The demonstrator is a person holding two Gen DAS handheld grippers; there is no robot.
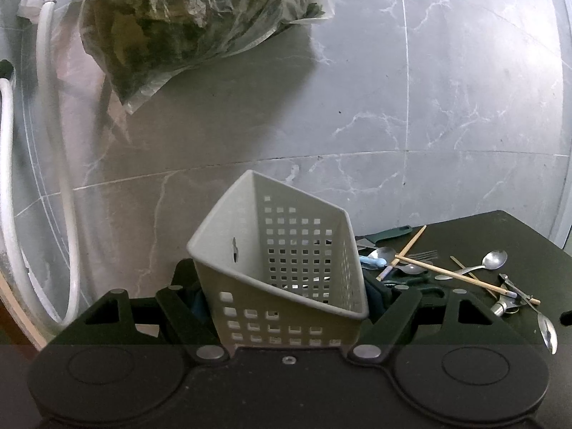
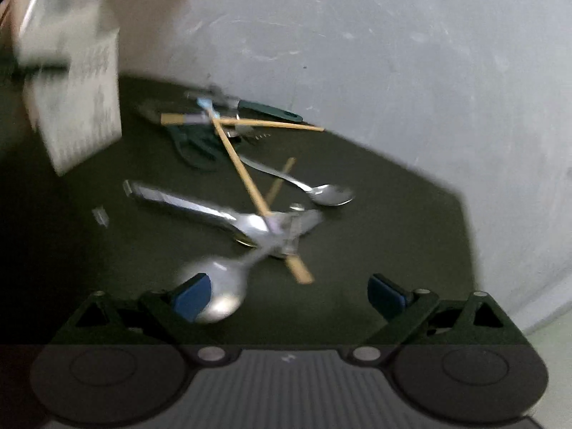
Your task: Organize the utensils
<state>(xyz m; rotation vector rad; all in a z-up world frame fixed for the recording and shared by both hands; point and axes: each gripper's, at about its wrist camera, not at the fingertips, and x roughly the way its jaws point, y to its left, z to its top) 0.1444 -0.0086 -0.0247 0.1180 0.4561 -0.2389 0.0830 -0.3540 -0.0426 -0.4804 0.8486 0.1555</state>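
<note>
My left gripper (image 1: 286, 300) is shut on a grey perforated utensil basket (image 1: 286, 250), held tilted with its open mouth facing up and towards the camera. To its right, loose utensils lie on the dark table (image 1: 482, 228): spoons (image 1: 495, 259), chopsticks (image 1: 464, 277), a fork (image 1: 422, 254). In the blurred right wrist view my right gripper (image 2: 290, 296) stands wide open just above the table. A spoon (image 2: 221, 296) lies with its bowl beside the left pad (image 2: 193, 296), not gripped. Beyond it are metal tongs (image 2: 186, 203), crossed chopsticks (image 2: 243, 171), another spoon (image 2: 329, 193) and the basket (image 2: 82, 107).
A green-handled tool (image 2: 271, 111) and green scissors (image 2: 193, 150) lie at the far end of the heap. A marble-tiled wall (image 1: 429, 89) rises behind the table. A plastic bag of leafy greens (image 1: 200, 18) and a white hose (image 1: 57, 143) hang at the left.
</note>
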